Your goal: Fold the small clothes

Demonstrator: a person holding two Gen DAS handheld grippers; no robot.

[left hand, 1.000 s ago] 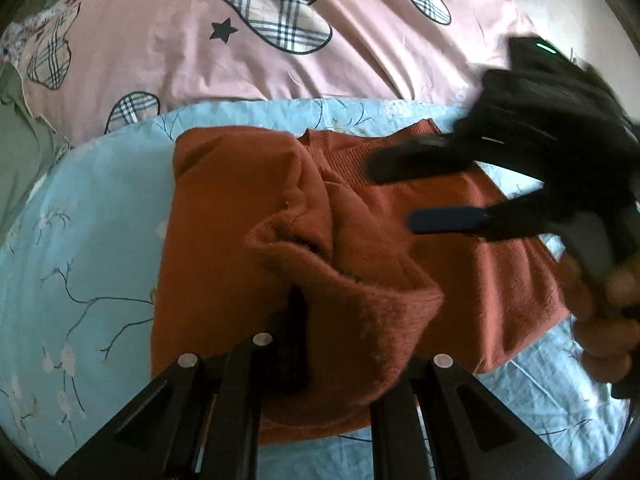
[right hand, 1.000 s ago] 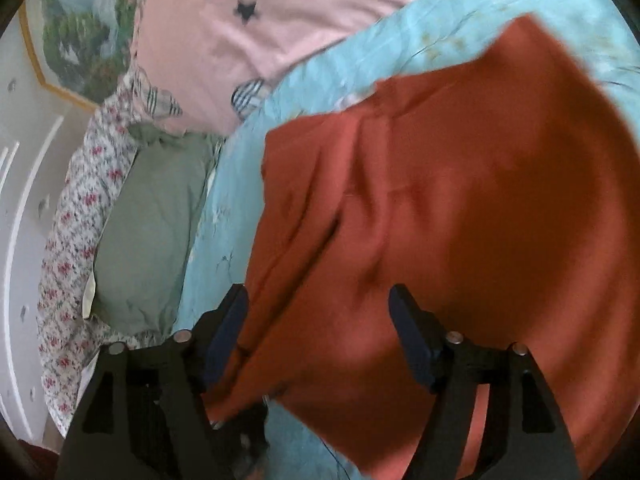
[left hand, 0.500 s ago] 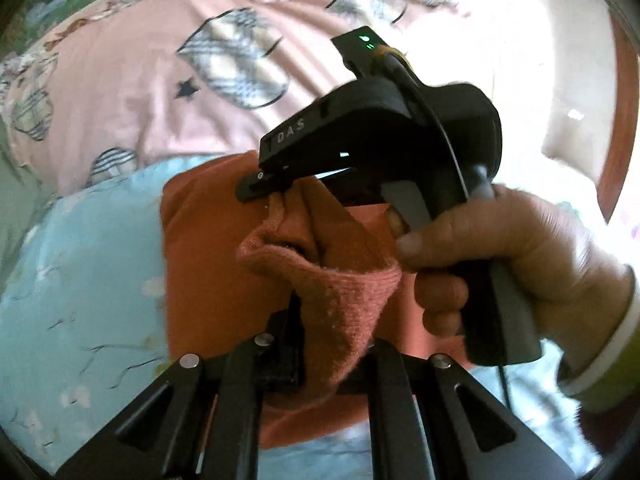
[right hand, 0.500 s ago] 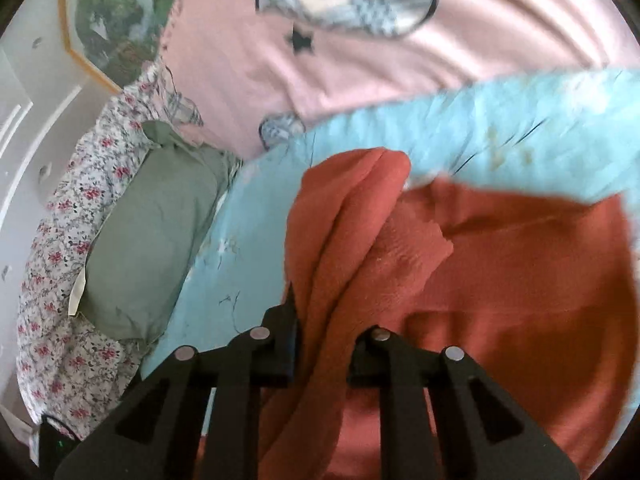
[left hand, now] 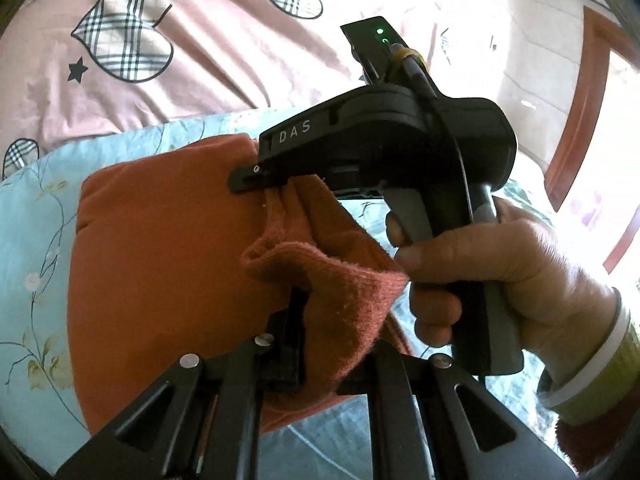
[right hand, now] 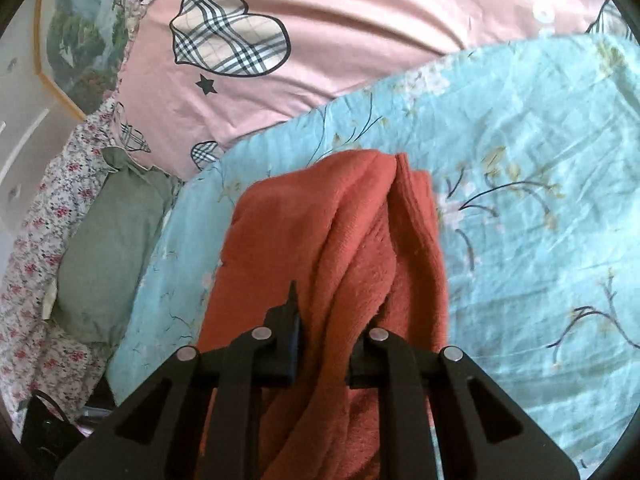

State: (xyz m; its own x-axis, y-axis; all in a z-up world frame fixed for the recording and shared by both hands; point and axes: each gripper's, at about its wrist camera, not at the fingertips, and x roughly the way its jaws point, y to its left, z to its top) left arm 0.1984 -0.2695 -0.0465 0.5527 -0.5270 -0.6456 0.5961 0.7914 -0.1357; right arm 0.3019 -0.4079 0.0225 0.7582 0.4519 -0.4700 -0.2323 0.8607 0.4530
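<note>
A rust-orange knitted sweater lies partly folded on a light blue floral sheet. My left gripper is shut on a bunched cuff of the sweater and holds it lifted. My right gripper is shut on a fold of the same sweater, which hangs bunched between its fingers. In the left wrist view the right gripper sits just beyond the left one, held by a hand, its tip on the sweater fold.
A pink quilt with plaid hearts lies behind the blue sheet. A green pillow and a floral cloth lie at the left. A wooden door frame stands at the right.
My right gripper came in over the sweater and shut on a fold of it. Both grippers have lifted the cloth and drawn it left, baring the blue sheet on the right.
</note>
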